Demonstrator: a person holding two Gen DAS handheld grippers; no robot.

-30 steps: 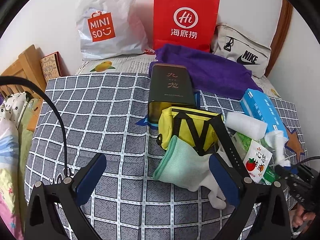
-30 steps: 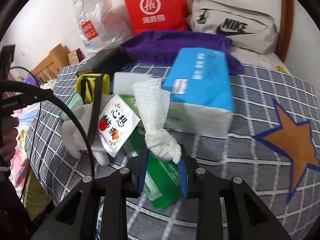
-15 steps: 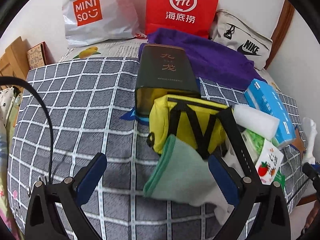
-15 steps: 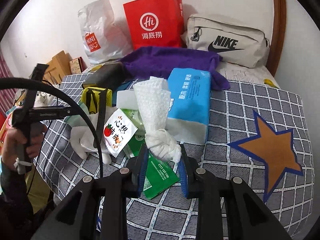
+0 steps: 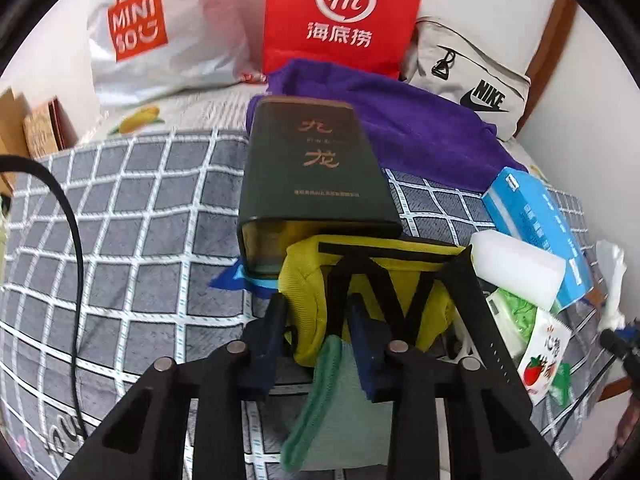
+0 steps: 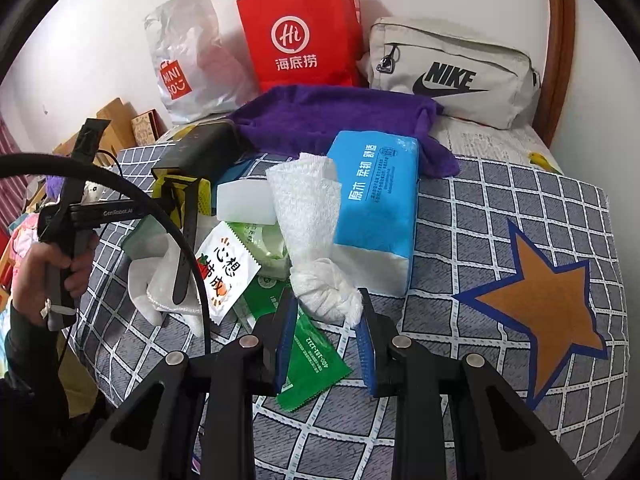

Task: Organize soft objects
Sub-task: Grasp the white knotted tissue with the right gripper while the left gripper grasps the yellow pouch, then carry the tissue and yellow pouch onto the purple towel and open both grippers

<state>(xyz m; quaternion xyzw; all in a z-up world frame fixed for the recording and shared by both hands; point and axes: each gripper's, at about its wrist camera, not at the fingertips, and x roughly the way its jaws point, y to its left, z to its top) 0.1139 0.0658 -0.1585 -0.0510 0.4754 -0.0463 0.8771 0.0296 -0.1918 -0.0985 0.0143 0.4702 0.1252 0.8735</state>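
Clamping on the yellow pouch (image 5: 372,276) now: your left gripper (image 5: 316,320) was wide open half a second ago with the pouch and mint glove (image 5: 340,408) between its fingers; the jaws are now narrowed to a small gap around the pouch's left edge, glove cuff hanging just below. Whether the pads bite the fabric or just bracket it, I can't tell. Reads as the pouch grab starting, so the pick isn't done.

Your right gripper (image 6: 326,322) is lifted compared with a second ago. Its jaws are partly closed, pinching the knotted end of the white cloth (image 6: 308,216), which stands up off the bed; the grip looks a touch looser than before.

The pouch sits mid-bed on the grey checked cover (image 5: 132,220), touching the dark tin (image 5: 316,172) behind it.

Count:
- 1 yellow pouch
- 1 mint glove, plus a white glove (image 6: 160,280) beneath the strap
- 1 white cloth
- 1 purple towel (image 6: 340,120)
- 1 blue tissue pack (image 6: 380,200)
- 1 white foam block (image 6: 244,204)
- 1 strawberry sachet (image 6: 224,276), 1 green sachet (image 6: 308,364)
- 2 shopping bags: red (image 6: 304,36), silver (image 6: 192,56)
- 1 Nike bag (image 6: 452,72)
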